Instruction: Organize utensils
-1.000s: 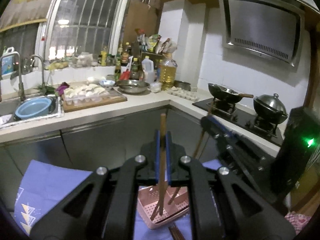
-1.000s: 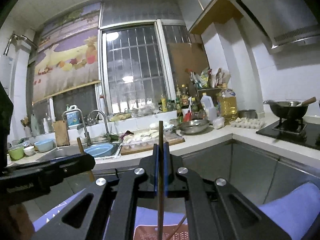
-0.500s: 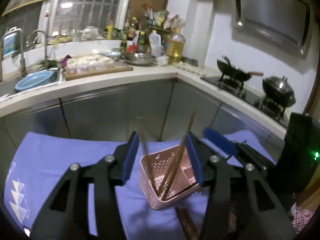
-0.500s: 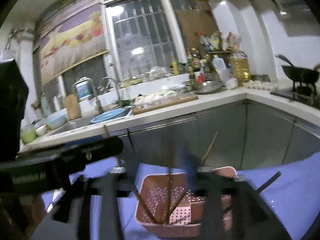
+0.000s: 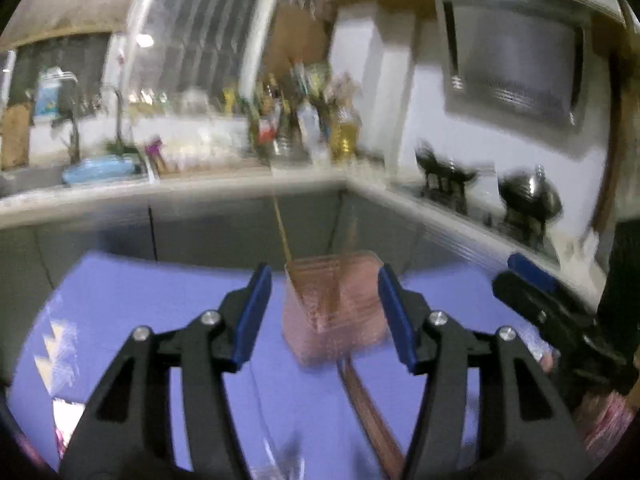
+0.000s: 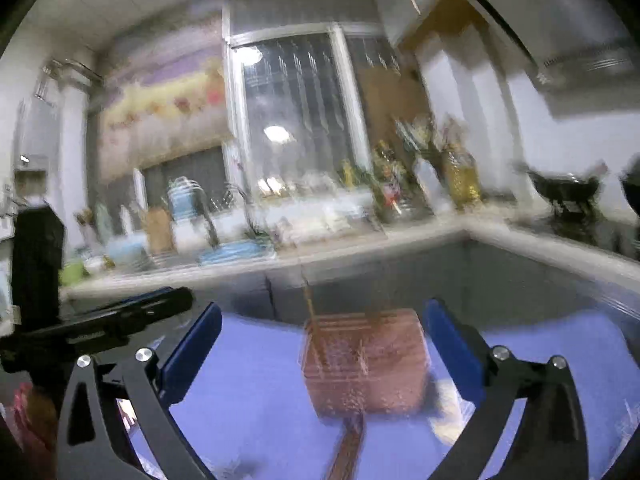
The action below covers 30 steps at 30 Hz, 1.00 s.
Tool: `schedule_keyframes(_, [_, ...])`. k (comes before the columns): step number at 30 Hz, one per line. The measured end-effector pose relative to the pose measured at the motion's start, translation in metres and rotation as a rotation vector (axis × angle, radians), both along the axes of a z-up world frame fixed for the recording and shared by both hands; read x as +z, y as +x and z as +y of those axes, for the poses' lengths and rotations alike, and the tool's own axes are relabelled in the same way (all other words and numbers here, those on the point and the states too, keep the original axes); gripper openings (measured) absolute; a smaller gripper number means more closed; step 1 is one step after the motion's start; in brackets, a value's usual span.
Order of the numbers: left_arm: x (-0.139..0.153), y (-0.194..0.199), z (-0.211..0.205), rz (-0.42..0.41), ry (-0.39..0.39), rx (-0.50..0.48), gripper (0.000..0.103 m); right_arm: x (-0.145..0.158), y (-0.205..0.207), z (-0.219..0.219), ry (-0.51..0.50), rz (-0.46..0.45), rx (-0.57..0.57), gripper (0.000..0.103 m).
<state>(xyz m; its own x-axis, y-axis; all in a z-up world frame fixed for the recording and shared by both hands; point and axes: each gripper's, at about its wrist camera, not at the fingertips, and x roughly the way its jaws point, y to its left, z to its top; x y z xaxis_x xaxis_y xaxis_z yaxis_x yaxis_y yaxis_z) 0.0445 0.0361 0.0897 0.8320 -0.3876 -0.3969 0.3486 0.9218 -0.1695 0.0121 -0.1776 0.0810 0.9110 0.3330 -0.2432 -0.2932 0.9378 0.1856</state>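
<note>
A pink perforated utensil basket (image 5: 334,304) stands on a purple cloth (image 5: 160,300) with wooden chopsticks (image 5: 282,232) leaning up out of it. More chopsticks (image 5: 368,404) lie on the cloth in front of it. My left gripper (image 5: 326,314) is open and empty, its jaws either side of the basket. My right gripper (image 6: 322,354) is open and empty, facing the same basket (image 6: 366,360) and its standing chopsticks (image 6: 310,312). Loose chopsticks (image 6: 348,448) lie below it. Both views are motion-blurred.
A kitchen counter (image 5: 180,184) runs behind the cloth, with a sink, blue basin (image 5: 100,168), bottles and a stove with pots (image 5: 528,200). The right gripper shows at the right in the left wrist view (image 5: 560,320); the left gripper at the left in the right wrist view (image 6: 100,320).
Both grippers held a chopstick upright one second ago. They opened and the chopsticks dropped into the basket. Both grippers are now wide open, empty and moving.
</note>
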Motion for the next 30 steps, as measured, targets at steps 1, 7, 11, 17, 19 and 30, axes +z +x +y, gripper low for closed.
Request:
schedule_keyframes(1, [-0.017,-0.001,-0.005,0.047,0.016,-0.025,0.048,-0.021,0.0,0.0,-0.024,0.088,-0.001,0.078])
schedule_keyframes(7, [-0.129,0.002,-0.049,0.44,0.013,-0.204,0.012,-0.129,0.005,0.0,-0.046,0.542,0.016,0.021])
schedule_keyframes(11, [-0.157,-0.004,-0.071,0.497,0.079,-0.221,0.012,-0.152,-0.006,0.013,-0.096,0.61,0.073,0.02])
schedule_keyframes(17, [-0.179,-0.003,-0.08,0.541,0.125,-0.2,0.012,-0.168,-0.004,0.022,-0.114,0.673,0.125,0.02])
schedule_keyframes(19, [-0.176,-0.001,-0.08,0.539,0.139,-0.196,0.012,-0.167,-0.01,0.021,-0.145,0.645,0.096,0.02])
schedule_keyframes(30, [-0.177,0.011,-0.091,0.518,0.188,-0.116,0.014,-0.169,-0.005,0.002,-0.112,0.651,0.046,0.02])
